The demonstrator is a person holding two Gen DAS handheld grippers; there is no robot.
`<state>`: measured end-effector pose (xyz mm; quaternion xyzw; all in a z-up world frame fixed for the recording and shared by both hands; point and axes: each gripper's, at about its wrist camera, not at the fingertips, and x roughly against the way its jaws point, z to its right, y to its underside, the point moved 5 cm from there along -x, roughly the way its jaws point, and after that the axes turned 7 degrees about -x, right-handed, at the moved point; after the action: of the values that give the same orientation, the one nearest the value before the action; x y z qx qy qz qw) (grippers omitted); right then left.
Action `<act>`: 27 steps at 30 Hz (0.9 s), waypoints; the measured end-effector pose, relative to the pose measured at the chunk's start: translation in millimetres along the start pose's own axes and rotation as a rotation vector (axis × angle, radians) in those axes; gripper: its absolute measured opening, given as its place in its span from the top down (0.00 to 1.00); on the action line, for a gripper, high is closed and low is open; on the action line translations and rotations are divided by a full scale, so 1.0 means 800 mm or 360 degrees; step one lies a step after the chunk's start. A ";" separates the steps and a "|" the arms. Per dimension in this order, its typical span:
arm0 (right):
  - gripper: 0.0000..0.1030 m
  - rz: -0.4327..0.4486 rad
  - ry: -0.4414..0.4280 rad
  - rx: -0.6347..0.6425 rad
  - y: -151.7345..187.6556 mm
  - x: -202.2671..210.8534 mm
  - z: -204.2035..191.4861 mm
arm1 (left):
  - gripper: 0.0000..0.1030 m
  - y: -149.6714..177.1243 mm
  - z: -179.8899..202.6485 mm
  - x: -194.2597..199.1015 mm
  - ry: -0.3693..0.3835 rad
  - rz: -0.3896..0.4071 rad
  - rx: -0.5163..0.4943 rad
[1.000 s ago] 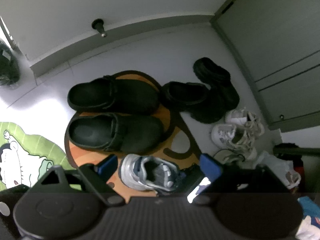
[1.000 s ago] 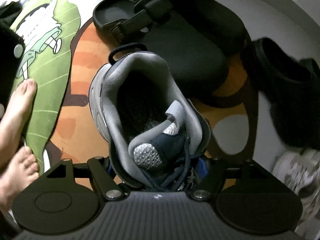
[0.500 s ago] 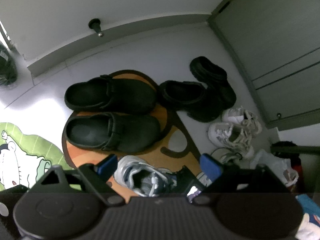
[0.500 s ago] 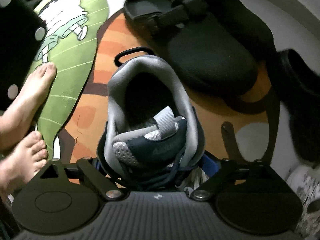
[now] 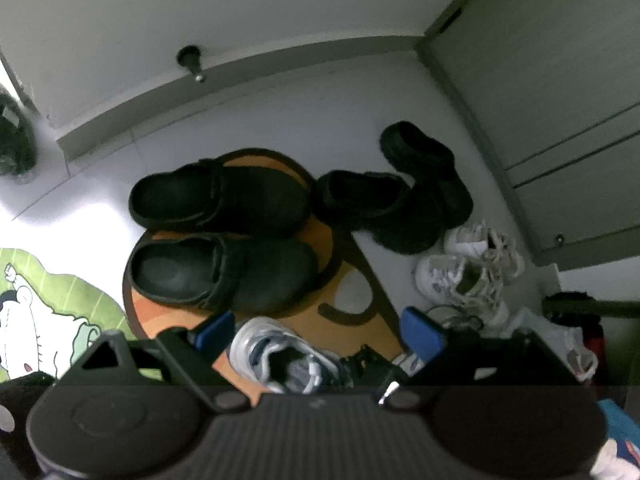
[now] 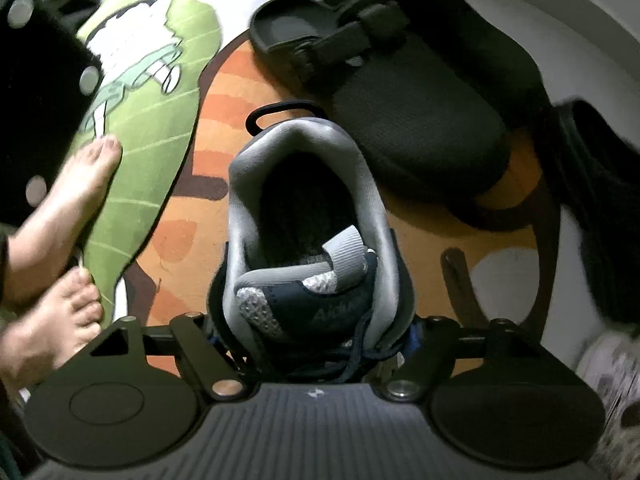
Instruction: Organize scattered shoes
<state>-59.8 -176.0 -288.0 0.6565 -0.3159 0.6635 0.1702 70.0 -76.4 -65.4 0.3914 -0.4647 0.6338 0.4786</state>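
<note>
Shoes all over the entryway floor; the one in play is a grey and navy sneaker sitting on the orange rug, heel end pointing away in the right wrist view. Right gripper points almost straight down over it with the sneaker's laced front between the jaws; they're closing at this moment, and the blue pads sit right at the sneaker's sides, though I can't tell if they're actually pressing. In the left wrist view that same sneaker is at the near edge of the rug, below the left gripper; its jaws stand wide with blue pads well apart and nothing gripped, the sneaker just showing in the gap beneath them.

Farther back on the rug, two black clogs lie side by side, toes to the right; right of them, off the rug, two more black slip-ons, one leaning on the other. Near the cabinet on the right there's a pair of white sneakers next to each other, laces loose. Left of the orange rug is a green cartoon mat, and the person's bare feet rest on its near edge. A doorstop sticks out of the far wall.
</note>
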 end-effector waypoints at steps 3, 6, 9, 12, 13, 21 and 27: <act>0.24 0.0042 0.0011 -0.0086 0.008 0.019 0.006 | 0.11 -0.002 0.006 0.000 -0.0025 0.0018 0.0012; 0.24 0.0084 0.0015 -0.0193 0.017 0.042 0.013 | 0.11 -0.001 0.012 0.001 -0.0013 0.0053 0.0077; 0.24 0.0137 0.0037 -0.0327 0.029 0.074 0.027 | 0.12 0.008 0.022 0.001 0.0020 0.0023 0.0094; 0.24 0.0192 0.0067 -0.0416 0.038 0.108 0.042 | 0.16 0.012 0.024 0.017 0.0114 -0.0028 0.0176; 0.24 0.0219 0.0079 -0.0446 0.040 0.122 0.049 | 0.14 0.010 0.024 0.032 0.0174 -0.0017 0.0208; 0.25 0.0425 0.0164 -0.0584 0.046 0.204 0.096 | 0.10 -0.012 0.023 0.086 0.0055 0.0140 0.0040; 0.25 0.0518 0.0220 -0.0598 0.010 0.224 0.129 | 0.14 -0.025 -0.005 0.076 0.0108 0.0183 0.0008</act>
<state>-0.3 -282.4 -120.6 0.5069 -0.5228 0.6551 0.2014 75.0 -55.8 -4.7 0.3436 -0.4684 0.6743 0.4558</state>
